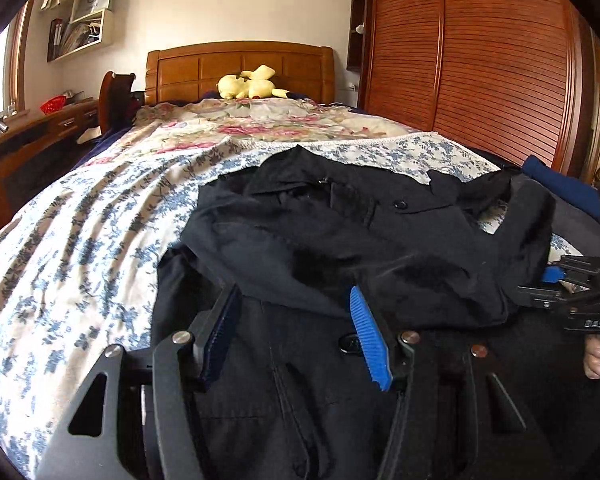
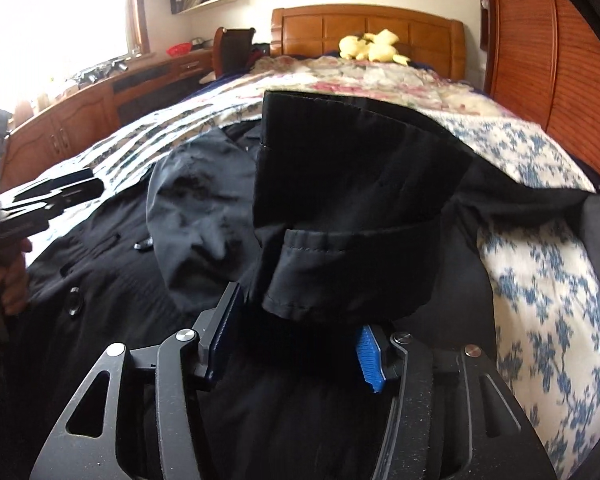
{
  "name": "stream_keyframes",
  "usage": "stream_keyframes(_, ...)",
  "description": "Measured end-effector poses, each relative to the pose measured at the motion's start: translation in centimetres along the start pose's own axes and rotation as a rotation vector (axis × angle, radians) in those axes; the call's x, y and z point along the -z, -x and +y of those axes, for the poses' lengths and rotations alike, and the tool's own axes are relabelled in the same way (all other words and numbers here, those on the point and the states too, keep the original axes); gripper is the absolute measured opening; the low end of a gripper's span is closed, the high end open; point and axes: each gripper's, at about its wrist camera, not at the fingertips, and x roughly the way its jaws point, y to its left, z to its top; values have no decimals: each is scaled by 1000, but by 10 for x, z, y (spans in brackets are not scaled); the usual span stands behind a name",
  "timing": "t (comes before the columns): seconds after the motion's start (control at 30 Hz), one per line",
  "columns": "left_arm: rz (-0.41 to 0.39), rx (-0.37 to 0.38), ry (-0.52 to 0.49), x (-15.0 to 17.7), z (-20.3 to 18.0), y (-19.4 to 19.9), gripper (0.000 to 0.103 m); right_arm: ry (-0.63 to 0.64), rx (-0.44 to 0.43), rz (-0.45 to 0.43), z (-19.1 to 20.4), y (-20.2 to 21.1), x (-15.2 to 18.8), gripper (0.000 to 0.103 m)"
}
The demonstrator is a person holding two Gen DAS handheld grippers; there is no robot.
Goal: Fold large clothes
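Both grippers stood with jaws spread, pinching nothing. Left gripper point(image 1: 296, 332) hovered over the black coat point(image 1: 340, 240) — pads clear of the fabric. Right gripper point(image 2: 296, 340) had the coat's sleeve cuff point(image 2: 340, 248) draped loosely between its pads, not pressed. The coat lay spread on the floral bedspread point(image 1: 80, 240); a yellow plush toy point(image 1: 252, 82) rested near the headboard point(image 1: 240, 64).

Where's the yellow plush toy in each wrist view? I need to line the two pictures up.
Left wrist: yellow plush toy upper centre, on the bed before the wooden headboard.
Right wrist: plush toy upper right of centre, same spot.
Shared landmark: the headboard.
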Motion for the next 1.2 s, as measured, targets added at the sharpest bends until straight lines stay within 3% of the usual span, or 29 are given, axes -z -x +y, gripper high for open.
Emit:
stream_keyframes(0.27, -1, 31, -11, 9, -2, -2, 55, -28, 43, 56, -1, 24, 40, 54)
stream_keyframes(0.43, -1, 45, -13, 9, -2, -1, 55, -18, 86, 33, 1, 62, 48, 54)
stream_keyframes(0.63, -12, 48, -15, 9, -4, 5, 55, 31, 144, -27, -6, 91, 10, 54)
stream_keyframes(0.87, -10, 69, -10, 9, -3, 9, 55, 69, 143, -71, -7, 83, -55, 54)
stream_keyframes(1.0, -3, 86, -6, 10, -2, 13, 55, 56, 141, -20, -17, 55, -77, 54)
stream_keyframes(1.2, -1, 100, -14, 11, -1, 19, 55, 10, 124, 113, -29, 21, -64, 48)
